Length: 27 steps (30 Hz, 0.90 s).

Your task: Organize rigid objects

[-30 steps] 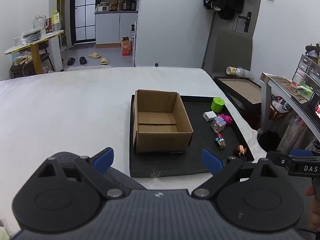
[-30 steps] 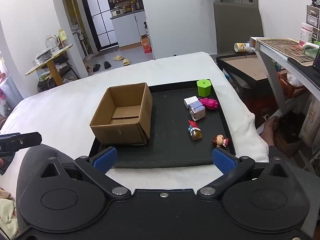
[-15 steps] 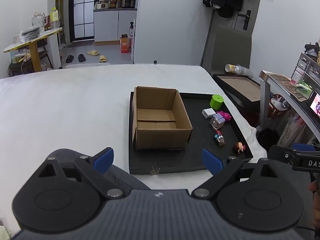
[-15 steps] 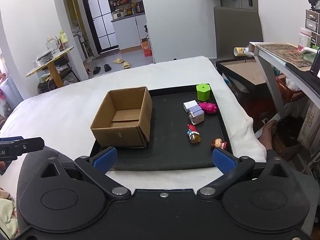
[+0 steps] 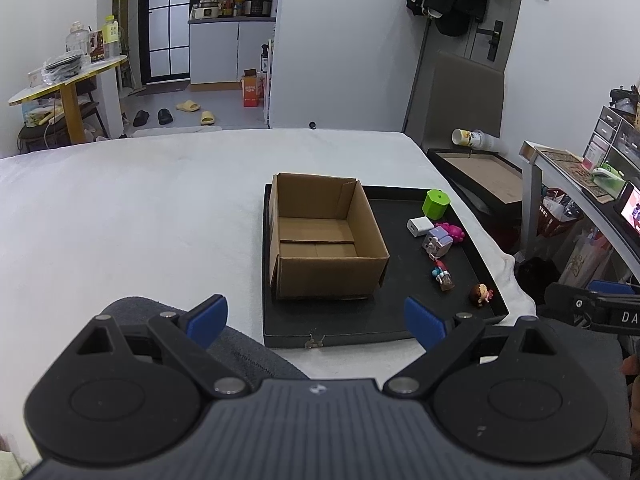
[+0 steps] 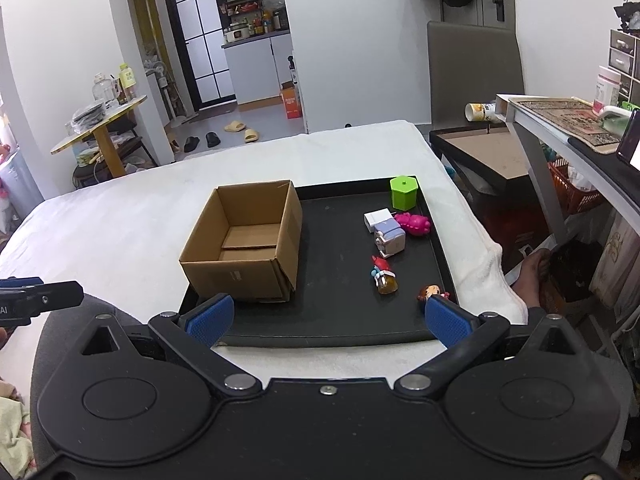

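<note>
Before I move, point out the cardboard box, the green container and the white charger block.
cardboard box (image 6: pixel 236 276): right wrist view, near outer wall.
green container (image 6: pixel 404 192): right wrist view, front side below the lid.
white charger block (image 5: pixel 420 225): left wrist view, top face.

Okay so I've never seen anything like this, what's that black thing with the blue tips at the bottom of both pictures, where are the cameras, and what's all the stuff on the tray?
Those black shapes are two hand-held grippers, one in each of a person's hands. Each carries a wide-angle camera looking forward along its blue-tipped jaws, so one picture comes from the left gripper and one from the right gripper. Both are open and hold nothing.

Ahead, on a white-covered surface, lies a black tray. On it stands an empty cardboard box. Beside the box are small toys: a green container, a white block, a pink toy, a pale purple cube and two little figurines. Nothing has been put in the box yet.
</note>
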Available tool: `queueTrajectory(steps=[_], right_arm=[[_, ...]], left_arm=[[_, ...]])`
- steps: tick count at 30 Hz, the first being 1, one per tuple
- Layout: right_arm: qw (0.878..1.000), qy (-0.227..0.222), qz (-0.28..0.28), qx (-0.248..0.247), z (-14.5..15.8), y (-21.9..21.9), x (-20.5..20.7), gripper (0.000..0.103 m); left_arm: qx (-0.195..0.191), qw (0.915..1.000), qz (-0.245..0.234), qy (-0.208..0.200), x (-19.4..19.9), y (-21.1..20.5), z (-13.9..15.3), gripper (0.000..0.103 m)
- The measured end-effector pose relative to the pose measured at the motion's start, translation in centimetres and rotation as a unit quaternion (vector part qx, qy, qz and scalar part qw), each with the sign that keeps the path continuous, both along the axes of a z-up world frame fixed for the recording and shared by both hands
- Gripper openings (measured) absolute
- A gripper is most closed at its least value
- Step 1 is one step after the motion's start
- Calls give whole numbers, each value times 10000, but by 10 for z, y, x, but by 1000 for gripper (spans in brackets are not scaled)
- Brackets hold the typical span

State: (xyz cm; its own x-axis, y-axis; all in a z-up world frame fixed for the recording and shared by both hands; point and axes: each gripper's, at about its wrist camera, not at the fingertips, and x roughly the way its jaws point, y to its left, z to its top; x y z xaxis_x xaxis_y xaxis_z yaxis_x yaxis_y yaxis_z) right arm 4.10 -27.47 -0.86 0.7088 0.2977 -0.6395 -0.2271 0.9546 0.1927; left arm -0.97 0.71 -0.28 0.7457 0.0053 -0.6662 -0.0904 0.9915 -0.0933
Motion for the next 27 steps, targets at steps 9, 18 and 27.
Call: queueTrajectory(steps=[9,18,27], right_arm=[[10000,27,28,44,1,1,0,103],[10000,30,5,90,-1,-1,-1,103],[9999,55,-29,133,-2,-3,0,103]], left_arm=[[-17,10000,-16,25,2,-2,2,94],[7,10000,-11,17,2,-2,4,94],[13,10000,-30,13,2,-5,4,94]])
